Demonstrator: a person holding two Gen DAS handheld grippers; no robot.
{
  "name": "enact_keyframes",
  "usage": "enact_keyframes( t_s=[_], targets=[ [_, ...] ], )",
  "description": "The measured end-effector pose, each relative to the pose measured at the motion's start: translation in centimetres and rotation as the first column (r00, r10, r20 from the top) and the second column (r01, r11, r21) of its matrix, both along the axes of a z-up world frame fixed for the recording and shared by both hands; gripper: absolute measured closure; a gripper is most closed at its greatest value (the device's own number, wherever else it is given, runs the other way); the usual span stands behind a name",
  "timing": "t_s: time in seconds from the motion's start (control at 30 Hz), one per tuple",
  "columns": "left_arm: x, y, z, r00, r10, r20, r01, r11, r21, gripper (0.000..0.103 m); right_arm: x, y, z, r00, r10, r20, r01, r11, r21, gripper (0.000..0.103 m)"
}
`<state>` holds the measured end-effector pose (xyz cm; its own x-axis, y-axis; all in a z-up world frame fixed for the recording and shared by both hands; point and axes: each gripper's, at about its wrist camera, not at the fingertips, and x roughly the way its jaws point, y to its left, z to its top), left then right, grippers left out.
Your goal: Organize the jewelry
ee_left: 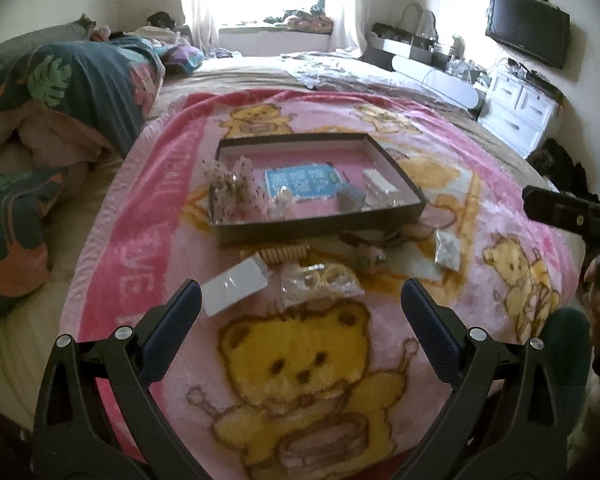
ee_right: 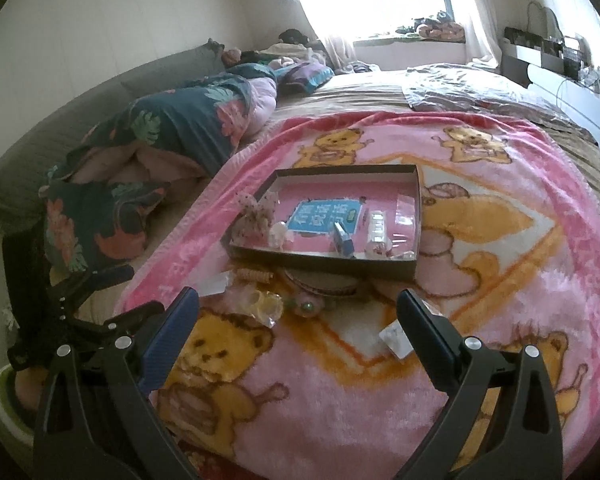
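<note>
Both my jaws spread wide, nothing in them: left gripper, right gripper, hovering over the pink bear blanket on the bed. Dark tray sits mid-blanket, small jewelry bits inside. Near side of tray: white box, clear bag of yellow rings, coiled hair tie. Small white packet lies to the right.

the left hand-held gripper is held with its two fingers spread wide and nothing between them, blue pads facing inward. the right hand-held gripper is likewise spread and empty, off to the right of the left one.
</note>
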<state>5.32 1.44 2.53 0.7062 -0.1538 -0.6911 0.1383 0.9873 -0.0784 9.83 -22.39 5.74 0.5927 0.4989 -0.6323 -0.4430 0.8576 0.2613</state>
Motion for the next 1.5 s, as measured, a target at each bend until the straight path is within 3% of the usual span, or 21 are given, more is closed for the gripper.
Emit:
enact_keyframes(
  t_s=[0.43,0.57,0.73,1.07,1.2,1.5],
  targets=[
    [-0.6,-0.9,-3.8,0.994,-0.040,-0.097,0.040,0.999,-0.010,0.010,-0.1,-0.6,-4.0,0.995,-0.005,-0.096,0.002,0.999,-0.032,0.005],
    [-0.1,-0.8,-5.5,0.986,-0.046,-0.159,0.035,0.997,-0.069,0.010,0.0,-0.4,-4.6,0.995,-0.007,-0.104,0.003,0.999,-0.040,0.005],
    [0.3,-1.2,-6.6,0.983,-0.049,-0.178,0.036,0.997,-0.073,0.010,0.6,0.2,-5.1,0.995,-0.001,-0.098,-0.005,0.998,-0.061,0.005],
    [3.2,-1.8,-8.7,0.977,-0.052,-0.205,0.034,0.996,-0.087,0.010,4.3,5.1,-6.5,0.990,0.122,-0.073,-0.133,0.974,-0.182,0.007],
    [4.8,-1.9,-9.8,0.969,-0.054,-0.239,0.025,0.992,-0.123,0.010,6.4,7.1,-7.5,0.980,0.167,-0.108,-0.188,0.957,-0.221,0.023],
    [7.0,-2.1,-10.2,0.969,-0.025,-0.246,-0.005,0.993,-0.121,0.010,10.5,10.4,-10.3,0.955,0.227,-0.193,-0.273,0.926,-0.262,0.056]
  ],
)
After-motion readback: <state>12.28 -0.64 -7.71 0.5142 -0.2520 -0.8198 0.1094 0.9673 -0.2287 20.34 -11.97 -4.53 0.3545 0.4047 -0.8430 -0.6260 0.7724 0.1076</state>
